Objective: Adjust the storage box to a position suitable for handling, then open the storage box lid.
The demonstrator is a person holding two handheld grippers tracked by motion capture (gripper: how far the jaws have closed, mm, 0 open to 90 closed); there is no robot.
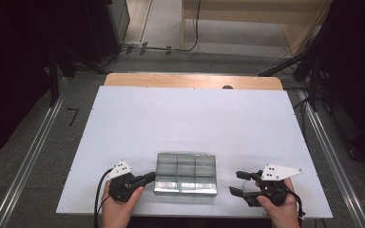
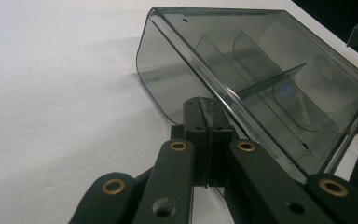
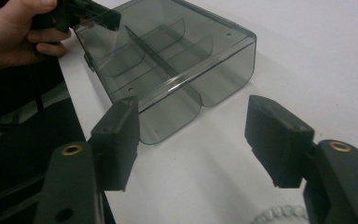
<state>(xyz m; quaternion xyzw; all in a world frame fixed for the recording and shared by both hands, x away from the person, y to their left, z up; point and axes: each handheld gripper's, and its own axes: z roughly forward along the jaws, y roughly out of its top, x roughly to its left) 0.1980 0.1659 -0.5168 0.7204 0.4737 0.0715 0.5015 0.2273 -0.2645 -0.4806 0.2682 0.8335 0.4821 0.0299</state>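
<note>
A smoky clear plastic box [image 1: 185, 173] with inner dividers lies near the front edge of the white table. In the left gripper view the box [image 2: 261, 70] is empty, and my left gripper [image 2: 204, 105] is shut, jaws pressed together, its tip against the box's near side wall. From above, the left gripper [image 1: 151, 176] touches the box's left side. My right gripper [image 1: 235, 183] stands a little right of the box. Its jaws are apart with nothing between them. In the right gripper view the box [image 3: 168, 51] lies just beyond the right gripper [image 3: 191, 112], and the left gripper [image 3: 88, 11] sits at the box's far corner.
The white table top [image 1: 195, 118] stretches wide behind the box, with a wooden strip [image 1: 190, 80] at its far edge. Metal rails [image 1: 28, 161] run along the floor on both sides. Cables lie on the floor beyond the table.
</note>
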